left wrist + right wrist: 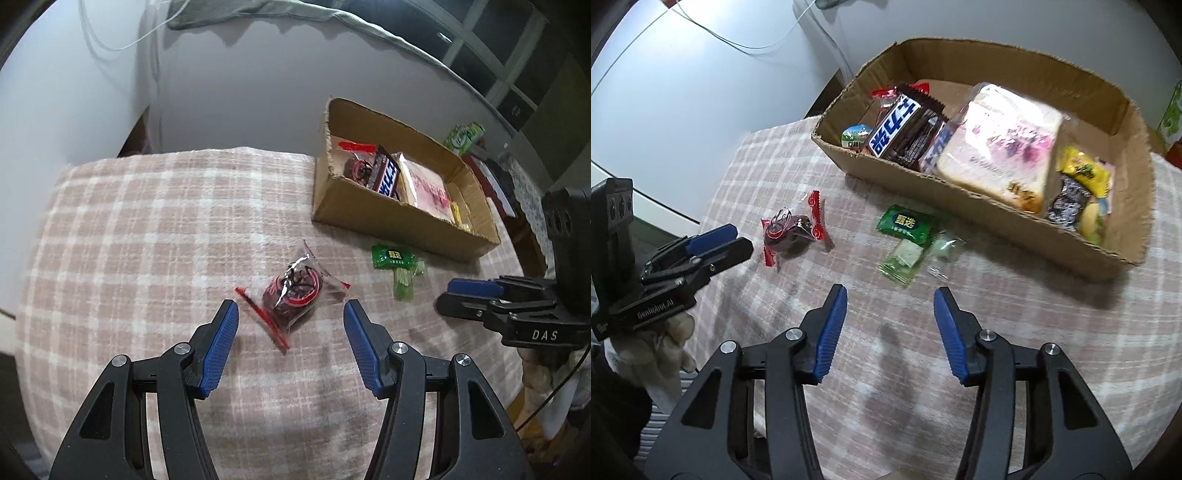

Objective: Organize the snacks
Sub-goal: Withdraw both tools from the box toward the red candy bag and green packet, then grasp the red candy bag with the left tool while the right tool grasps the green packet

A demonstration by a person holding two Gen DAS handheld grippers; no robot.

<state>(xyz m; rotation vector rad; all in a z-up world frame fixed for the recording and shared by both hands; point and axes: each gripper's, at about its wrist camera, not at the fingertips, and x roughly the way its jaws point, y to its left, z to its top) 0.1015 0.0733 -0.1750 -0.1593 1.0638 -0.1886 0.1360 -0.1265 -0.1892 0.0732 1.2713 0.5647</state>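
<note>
A clear packet with red edges holding a dark snack (293, 291) lies on the checked cloth, just ahead of my open left gripper (291, 314); it also shows in the right wrist view (792, 230). Green candy packets (907, 240) lie ahead of my open, empty right gripper (890, 299), also seen from the left (399, 267). A cardboard box (979, 195) behind them holds a Snickers bar (899, 127), a bagged bread slice (1001, 147) and small sweets. The left gripper (727, 242) shows at the left of the right wrist view, the right gripper (461, 295) at the right of the left wrist view.
The pink checked cloth (147, 240) covers the table. A white wall (221, 81) with a cable stands behind. A green carton (463, 136) sits beyond the box (388, 218). The table edge drops off at the left and right.
</note>
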